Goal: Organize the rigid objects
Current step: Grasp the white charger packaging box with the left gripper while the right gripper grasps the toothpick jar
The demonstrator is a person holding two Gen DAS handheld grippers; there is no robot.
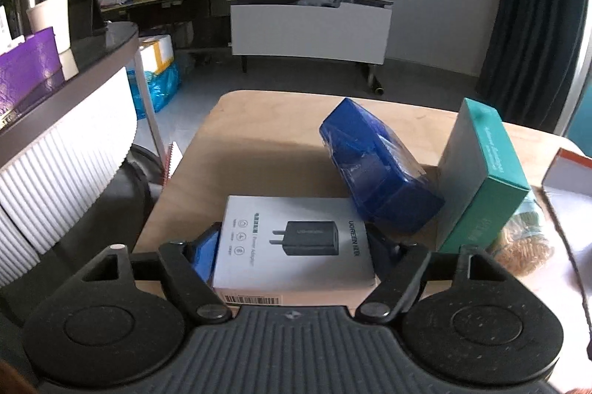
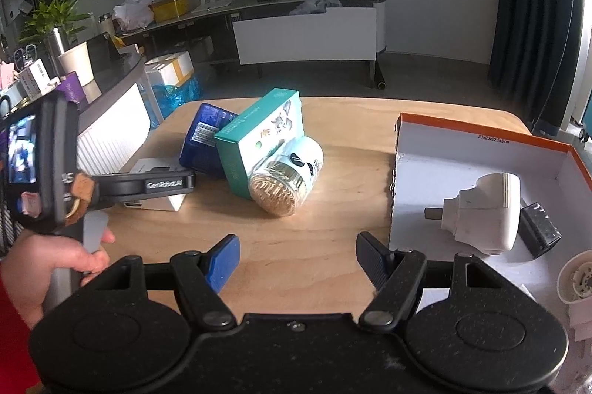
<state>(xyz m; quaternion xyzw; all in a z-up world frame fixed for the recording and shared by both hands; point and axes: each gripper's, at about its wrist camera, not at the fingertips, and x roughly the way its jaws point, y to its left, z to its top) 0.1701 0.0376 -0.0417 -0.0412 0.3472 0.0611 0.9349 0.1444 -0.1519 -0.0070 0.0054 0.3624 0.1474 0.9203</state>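
White rectangular charger box with a printed black plug (image 1: 296, 242) lies flat on the light wooden desk (image 1: 259, 142), between the jaws of the left gripper (image 1: 298, 246); the blue pad (image 1: 205, 255) sits against its left edge, but whether the right pad touches cannot be told. Just beyond, a blue film-wrapped box (image 1: 377, 164) leans tilted against an upright teal carton (image 1: 481, 179), with a clear jar of toothpicks (image 2: 285, 179) on its side touching the carton. Right gripper (image 2: 298, 262) hovers over bare desk, jaws apart and empty. To the right, an orange-rimmed white cardboard tray (image 2: 481, 138) holds a white plug adapter (image 2: 484, 212) and a small black block (image 2: 538, 233).
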